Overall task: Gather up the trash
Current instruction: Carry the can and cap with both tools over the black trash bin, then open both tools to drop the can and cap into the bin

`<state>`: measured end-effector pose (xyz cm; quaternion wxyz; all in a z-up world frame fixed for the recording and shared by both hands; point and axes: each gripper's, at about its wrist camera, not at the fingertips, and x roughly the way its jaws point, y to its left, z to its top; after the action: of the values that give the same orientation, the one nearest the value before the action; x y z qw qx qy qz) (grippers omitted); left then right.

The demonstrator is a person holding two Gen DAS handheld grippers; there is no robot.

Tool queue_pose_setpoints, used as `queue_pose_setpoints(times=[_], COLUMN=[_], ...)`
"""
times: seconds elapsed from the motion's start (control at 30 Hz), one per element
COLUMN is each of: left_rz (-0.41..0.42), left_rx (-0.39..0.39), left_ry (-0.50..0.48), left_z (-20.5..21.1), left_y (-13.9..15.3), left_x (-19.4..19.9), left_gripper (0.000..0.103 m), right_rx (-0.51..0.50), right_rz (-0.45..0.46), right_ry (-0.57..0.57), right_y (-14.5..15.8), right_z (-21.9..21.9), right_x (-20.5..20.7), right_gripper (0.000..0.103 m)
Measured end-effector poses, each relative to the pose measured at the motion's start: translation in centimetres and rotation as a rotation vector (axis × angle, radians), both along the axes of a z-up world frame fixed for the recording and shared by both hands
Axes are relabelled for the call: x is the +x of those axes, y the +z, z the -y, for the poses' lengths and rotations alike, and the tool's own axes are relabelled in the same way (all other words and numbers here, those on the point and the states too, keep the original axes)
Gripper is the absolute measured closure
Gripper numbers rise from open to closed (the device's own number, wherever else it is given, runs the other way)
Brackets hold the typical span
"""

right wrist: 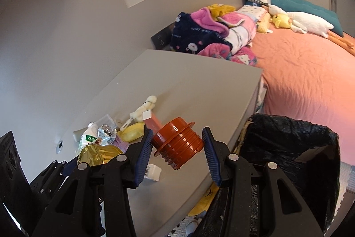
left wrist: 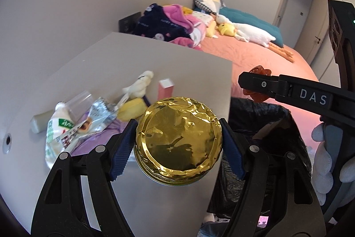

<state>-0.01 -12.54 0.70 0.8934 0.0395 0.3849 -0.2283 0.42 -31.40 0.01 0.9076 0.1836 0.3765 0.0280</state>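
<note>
Trash is in both grippers and more lies on the grey worktop (right wrist: 188, 86). The left gripper (left wrist: 178, 139) angles downward over the worktop's near part, its blue ribbed pads (left wrist: 123, 148) pressed against the two sides of a round container with a crinkled gold foil lid (left wrist: 179, 137); the jaws are clenched on it and it hangs clear of the surface. The right gripper (right wrist: 177, 146) also tips downward, beside the left one and nearer the bed (right wrist: 306, 81). Its jaws grasp an orange-brown ribbed plastic cup (right wrist: 177, 143) lying tilted on its side between the pads, its flanged end toward the left pad. In the left wrist view the right gripper's finger reaches in from the right edge, with a white-gloved hand (left wrist: 326, 161) behind it.

A bin lined with a black bag (right wrist: 288, 148) stands just beside the worktop's edge, between worktop and bed, below and to the right of the right gripper. On the worktop's far left side sits a heap of leftovers: a silver foil wrapper (left wrist: 102, 117), a white and green packet (left wrist: 55, 132), a clear plastic cup (left wrist: 79, 101), a yellow item (left wrist: 133, 110), a small cream plush toy (left wrist: 139, 86) and a pink box (left wrist: 165, 90). A small white carton with a barcode (right wrist: 153, 171) lies near the right gripper's left pad. Blankets (right wrist: 210, 32) and plush toys (right wrist: 306, 21) lie on the bed.
</note>
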Motion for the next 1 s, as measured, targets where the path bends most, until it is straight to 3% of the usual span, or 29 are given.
queue_pose_setpoints(times=[0.83,0.87,0.93,0.97,1.0], left_rz=[-0.029,-0.048,-0.083,-0.094,-0.104], left_rx=[-0.038,-0.042,-0.065,-0.086,-0.100], left_ry=[-0.335,-0.356,-0.373,-0.374,-0.383], left_z=[10.8,11.3,12.0,12.2,12.5], left_y=[0.5,0.4,0.3,0.3,0.3], left_x=[-2.9,-3.0,-3.0,-3.0,-3.0], left_gripper=[0.032,0.030,0.007,0.006,0.006], right_rx=[-0.002,0.003,-0.020,-0.042,-0.063], right_rz=[0.003,0.001,0.017,0.033,0.062], right_ry=[-0.286,-0.303,-0.370,-0.403,-0.437], right_y=[0.9,0.9,1.3,1.6,2.1], right_z=[9.2,9.6,10.3,10.6,10.9], right_x=[-8.3,-8.7,-9.7,-10.2,-10.9], right_gripper=[0.056,0.053,0.032,0.022,0.020])
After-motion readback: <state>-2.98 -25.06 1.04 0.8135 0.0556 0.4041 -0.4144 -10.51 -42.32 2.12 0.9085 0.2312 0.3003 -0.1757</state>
